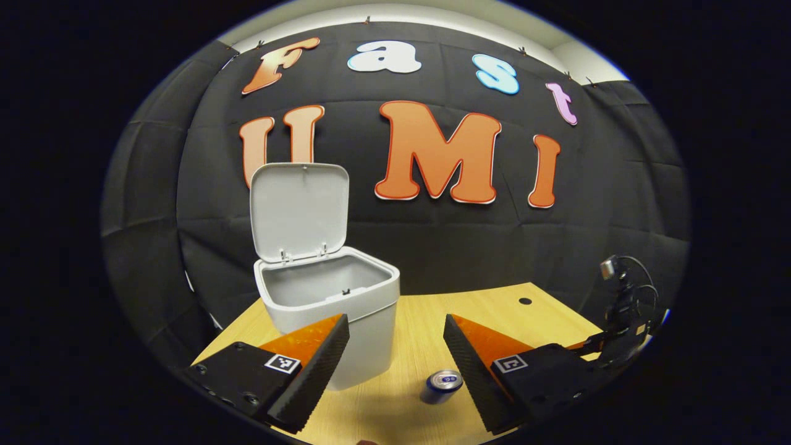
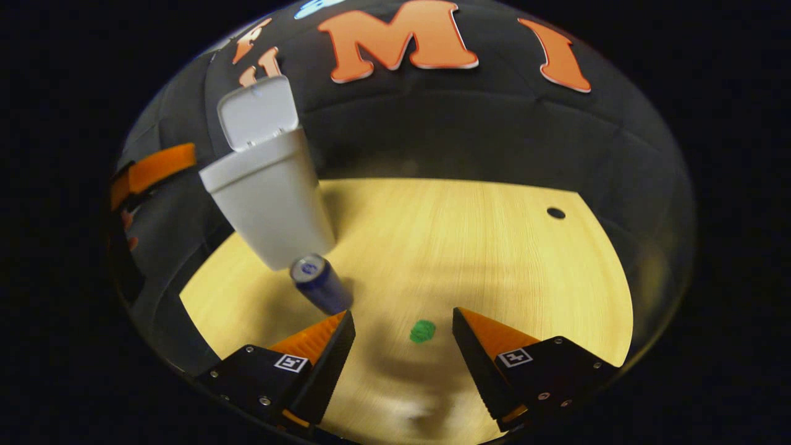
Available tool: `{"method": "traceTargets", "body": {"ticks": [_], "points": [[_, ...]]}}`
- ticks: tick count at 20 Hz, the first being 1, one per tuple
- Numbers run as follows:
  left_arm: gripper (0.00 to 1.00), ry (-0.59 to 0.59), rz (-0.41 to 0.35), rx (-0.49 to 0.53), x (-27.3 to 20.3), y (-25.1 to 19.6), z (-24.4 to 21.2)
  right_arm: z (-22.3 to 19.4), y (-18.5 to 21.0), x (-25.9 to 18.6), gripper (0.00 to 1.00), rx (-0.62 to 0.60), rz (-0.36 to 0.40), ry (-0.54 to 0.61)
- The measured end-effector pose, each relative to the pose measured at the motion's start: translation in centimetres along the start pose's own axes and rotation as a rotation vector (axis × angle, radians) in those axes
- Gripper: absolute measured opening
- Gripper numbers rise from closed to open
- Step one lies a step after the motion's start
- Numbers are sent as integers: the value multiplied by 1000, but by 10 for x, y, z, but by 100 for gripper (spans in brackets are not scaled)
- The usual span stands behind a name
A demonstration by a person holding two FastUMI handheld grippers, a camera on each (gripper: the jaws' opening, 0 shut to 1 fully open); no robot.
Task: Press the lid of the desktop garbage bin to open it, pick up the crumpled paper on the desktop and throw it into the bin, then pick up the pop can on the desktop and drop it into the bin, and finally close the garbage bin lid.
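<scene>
The bin (image 1: 330,309) stands on the desk (image 1: 494,309) with its lid (image 1: 300,210) tipped up and back, the inside bare as far as it shows. In the left gripper view the left gripper (image 1: 395,371) hangs low with jaws wide and holding nothing; the can (image 1: 442,385) stands upright just inside its right finger, near the bin's base. At the far right edge sits a dark cabled device, perhaps the other gripper. In the right gripper view the right gripper (image 2: 401,355) is also spread wide and empty, and a small green paper ball (image 2: 422,331), blurred, lies on the desk between its fingers. The can (image 2: 319,283) stands between that ball and the bin (image 2: 269,198).
</scene>
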State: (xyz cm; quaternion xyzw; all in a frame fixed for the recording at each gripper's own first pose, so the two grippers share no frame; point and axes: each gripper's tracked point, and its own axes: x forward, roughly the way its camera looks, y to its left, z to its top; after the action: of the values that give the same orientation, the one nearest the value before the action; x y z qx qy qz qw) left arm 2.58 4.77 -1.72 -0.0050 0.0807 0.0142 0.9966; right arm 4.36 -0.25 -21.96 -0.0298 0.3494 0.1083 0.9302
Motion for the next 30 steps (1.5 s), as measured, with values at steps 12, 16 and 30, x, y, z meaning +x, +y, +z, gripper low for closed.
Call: {"method": "traceTargets", "body": {"ticks": [12, 16, 30], "points": [[98, 141, 65, -65, -1, 56, -53, -22, -8, 63, 95, 40, -92, 235], [97, 153, 82, -77, 1, 71, -57, -24, -15, 62, 91, 26, -135, 274], [97, 161, 76, -68, 3, 77, -59, 91, 2, 63, 17, 44, -89, 204]]}}
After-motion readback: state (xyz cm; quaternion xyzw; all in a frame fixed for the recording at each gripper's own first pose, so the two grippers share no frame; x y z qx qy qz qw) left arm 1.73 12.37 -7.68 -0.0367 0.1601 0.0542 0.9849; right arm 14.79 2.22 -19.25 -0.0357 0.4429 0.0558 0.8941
